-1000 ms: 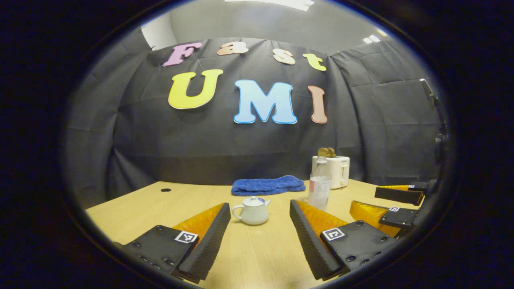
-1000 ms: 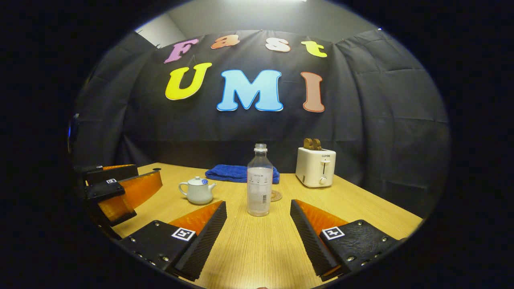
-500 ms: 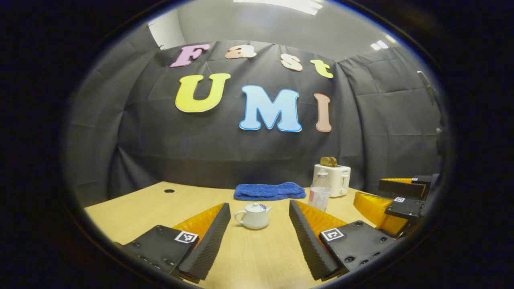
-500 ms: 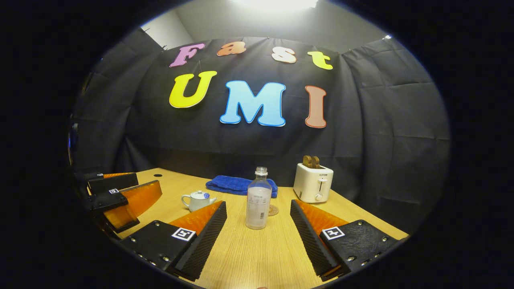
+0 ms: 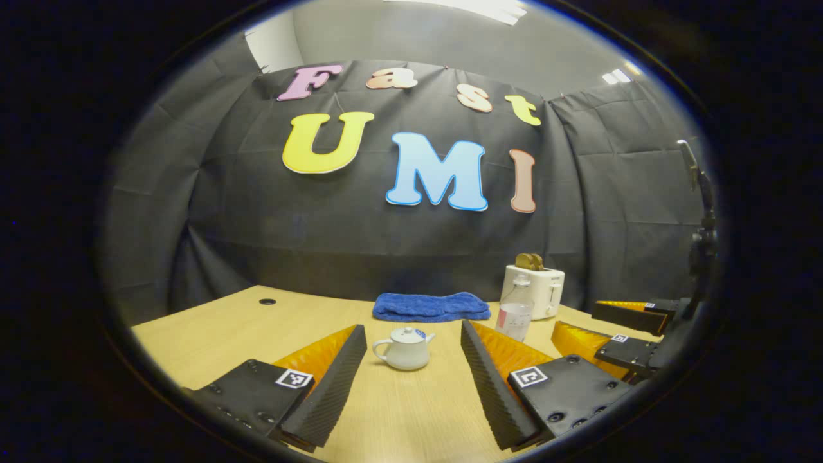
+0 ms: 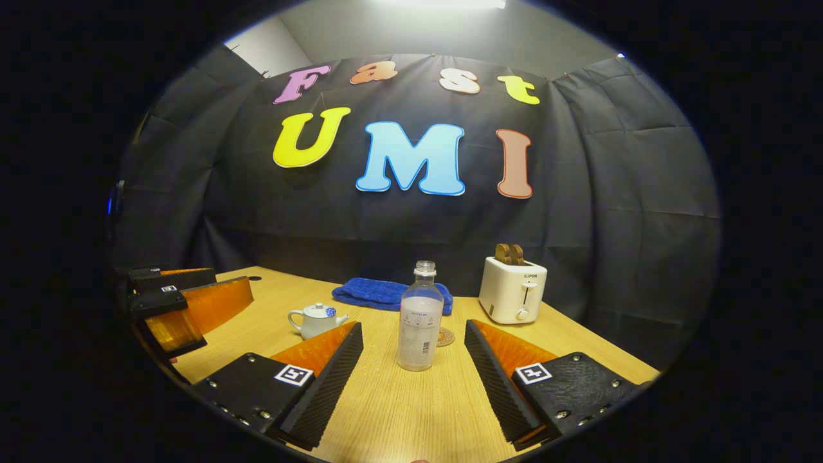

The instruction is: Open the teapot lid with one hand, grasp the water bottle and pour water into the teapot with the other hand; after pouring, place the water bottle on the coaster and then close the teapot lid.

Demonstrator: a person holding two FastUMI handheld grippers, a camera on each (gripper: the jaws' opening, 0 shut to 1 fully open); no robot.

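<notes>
A small white teapot (image 5: pixel 405 350) stands on the wooden table (image 5: pixel 225 328) with its lid (image 5: pixel 407 333) on. It sits ahead of my left gripper (image 5: pixel 412 328), which is open and empty, well short of the pot. A clear water bottle (image 6: pixel 419 321) stands upright ahead of my right gripper (image 6: pixel 413 326), which is also open and holds nothing. Just behind the bottle and to its right lies a round coaster (image 6: pixel 444 335). In the right gripper view the teapot (image 6: pixel 315 319) is left of the bottle and the left gripper (image 6: pixel 186 302) is at the far left. In the left gripper view the bottle (image 5: pixel 516 315) is right of the pot, with the right gripper (image 5: pixel 617 334) beyond.
A folded blue towel (image 5: pixel 431 307) lies at the back of the table near the black cloth wall. A white toaster (image 6: pixel 513 292) with toast in it stands at the back right. A small cable hole (image 5: pixel 267 301) is in the table's far left.
Both grippers have drawn back and tilted slightly upward, so the teapot and bottle look smaller and lower. Both stay open. Nothing on the table has moved.
</notes>
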